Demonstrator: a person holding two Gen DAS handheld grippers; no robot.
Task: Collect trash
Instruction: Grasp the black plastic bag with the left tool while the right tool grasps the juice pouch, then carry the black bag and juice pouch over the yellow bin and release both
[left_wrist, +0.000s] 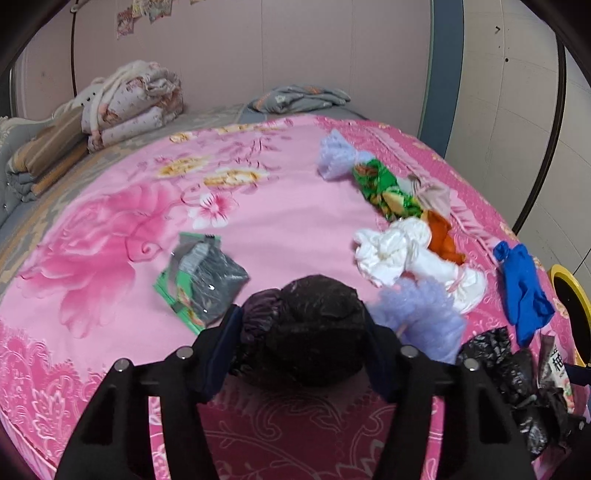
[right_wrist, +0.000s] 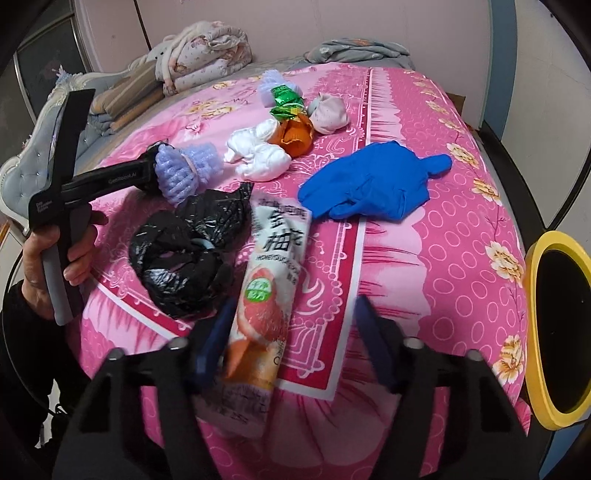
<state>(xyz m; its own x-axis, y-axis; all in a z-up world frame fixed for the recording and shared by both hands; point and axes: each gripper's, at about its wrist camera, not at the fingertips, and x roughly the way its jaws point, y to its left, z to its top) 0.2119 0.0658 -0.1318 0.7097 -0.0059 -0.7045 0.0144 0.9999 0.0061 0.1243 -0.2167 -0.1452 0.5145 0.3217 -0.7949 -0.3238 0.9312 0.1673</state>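
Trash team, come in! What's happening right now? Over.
Left gripper clamped on black bag. Right gripper open around grapefruit wrapper, not gripped. Yellow bin open, nothing blocking.

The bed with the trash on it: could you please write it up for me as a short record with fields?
Surface: pink floral bedspread
Left claw: closed on a crumpled black plastic bag
Right claw: open, straddling the pomelo drink wrapper
Still loose: blue glove, white crumpled plastic, second black bag
Bin: yellow-rimmed bin, beside the bed's edge
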